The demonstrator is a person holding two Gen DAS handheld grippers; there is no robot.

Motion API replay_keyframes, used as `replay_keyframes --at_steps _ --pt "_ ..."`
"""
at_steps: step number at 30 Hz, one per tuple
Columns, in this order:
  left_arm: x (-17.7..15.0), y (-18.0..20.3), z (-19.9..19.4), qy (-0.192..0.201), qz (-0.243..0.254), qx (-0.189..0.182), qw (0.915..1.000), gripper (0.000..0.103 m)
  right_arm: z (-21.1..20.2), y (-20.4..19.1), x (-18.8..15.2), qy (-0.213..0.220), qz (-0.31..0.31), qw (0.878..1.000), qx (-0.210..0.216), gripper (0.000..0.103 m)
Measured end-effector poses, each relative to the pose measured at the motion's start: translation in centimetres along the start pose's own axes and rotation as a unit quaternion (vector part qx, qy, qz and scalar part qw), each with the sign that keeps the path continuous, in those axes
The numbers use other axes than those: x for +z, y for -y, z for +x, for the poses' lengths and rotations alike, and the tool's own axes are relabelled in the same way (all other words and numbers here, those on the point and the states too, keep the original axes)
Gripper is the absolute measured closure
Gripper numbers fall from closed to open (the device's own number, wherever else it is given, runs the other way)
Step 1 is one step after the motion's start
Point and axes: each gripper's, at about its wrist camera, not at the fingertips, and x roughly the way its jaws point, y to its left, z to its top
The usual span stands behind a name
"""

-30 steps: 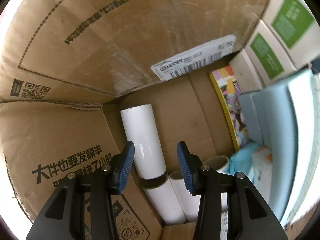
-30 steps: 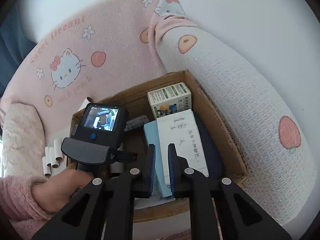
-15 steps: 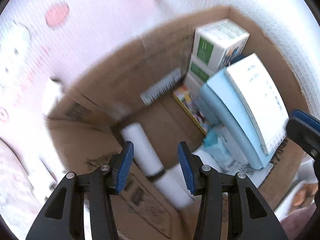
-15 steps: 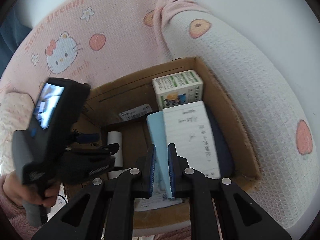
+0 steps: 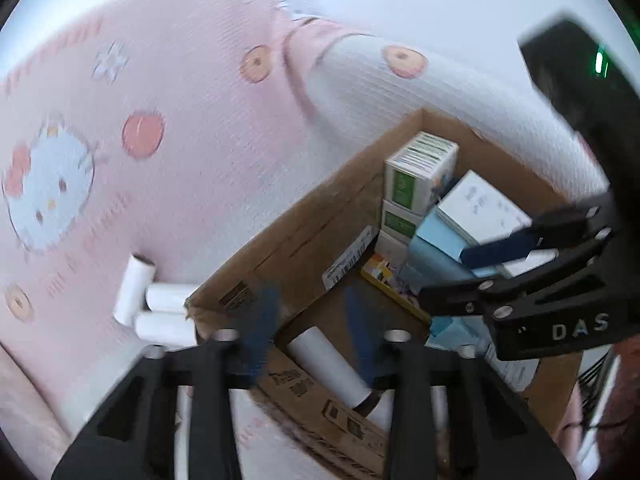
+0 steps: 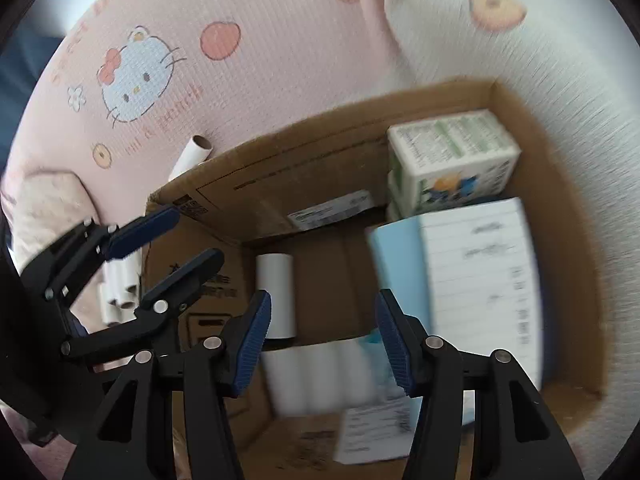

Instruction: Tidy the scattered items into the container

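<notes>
My right claw (image 6: 324,336) hung spread and empty over the cardboard box (image 6: 516,104), my left claw (image 5: 310,324), blurred, seemingly narrowing on nothing, so I judged aiming squarely at the loose paper tubes (image 5: 160,308) beside the box's left wall wisest.

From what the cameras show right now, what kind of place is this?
Probably a home, on a sofa or bed: a pink cartoon-cat cover, a cardboard box of household packages resting on it, and white paper rolls beside it.

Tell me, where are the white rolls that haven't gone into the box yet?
The white rolls lie on the pink blanket, just outside the cardboard box, at its left corner in the left wrist view.
</notes>
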Motion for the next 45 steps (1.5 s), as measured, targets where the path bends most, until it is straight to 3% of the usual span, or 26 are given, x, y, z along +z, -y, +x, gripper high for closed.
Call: replay_keyframes --at_steps 2,4,5,7,15,20,26,29,32,37,45 --pt "-0.6 -1.8 -0.1 -0.004 -0.036 -0.031 0.9989 0.093 0.9 0.1 0.5 -0.012 0.016 1.000 0.012 0.051" --pt "-0.8 -3.0 0.0 -0.002 -0.061 -0.049 0.9969 0.095 1.8 0.2 0.9 -0.019 0.028 0.999 0.030 0.055" --pt "-0.9 -3.6 -0.1 0.005 -0.074 -0.060 0.9955 0.096 2.2 0.1 1.1 -0.013 0.034 0.998 0.044 0.070" --pt "-1.0 -4.3 -0.7 0.015 -0.081 -0.071 0.9940 0.096 3.4 0.1 1.5 -0.010 0.047 0.996 0.082 0.083" --pt "-1.1 -5.2 -1.8 0.055 -0.077 -0.075 0.9927 0.096 11.0 -1.2 2.6 -0.084 0.097 0.987 0.096 0.085" --pt "-0.9 -6.1 -1.4 0.053 -0.084 -0.084 0.9915 0.096 12.9 -1.8 3.1 -0.059 0.121 0.985 0.104 0.085" --pt "-0.9 -7.1 -1.1 0.049 -0.090 -0.096 0.9901 0.096 15.6 -0.7 1.2 -0.076 0.230 0.955 0.169 0.085" --pt "-0.9 -7.2 -1.2 0.048 -0.086 -0.093 0.9908 0.096 16.1 -1.6 0.9 -0.073 0.208 0.967 0.130 0.085" --pt "-0.8 -7.1 -1.3 0.045 -0.079 -0.091 0.9917 0.096 17.2 -2.9 0.7 -0.114 0.176 0.970 0.123 0.085" --pt "-0.7 -7.1 -1.2 0.036 -0.087 -0.101 0.9903 0.096 17.5 -4.8 1.0 -0.145 0.122 0.979 0.074 0.085" --pt "-0.8 -6.9 -0.9 0.027 -0.086 -0.106 0.9903 0.096 18.0 -5.0 0.2 -0.185 0.135 0.971 0.072 0.083"
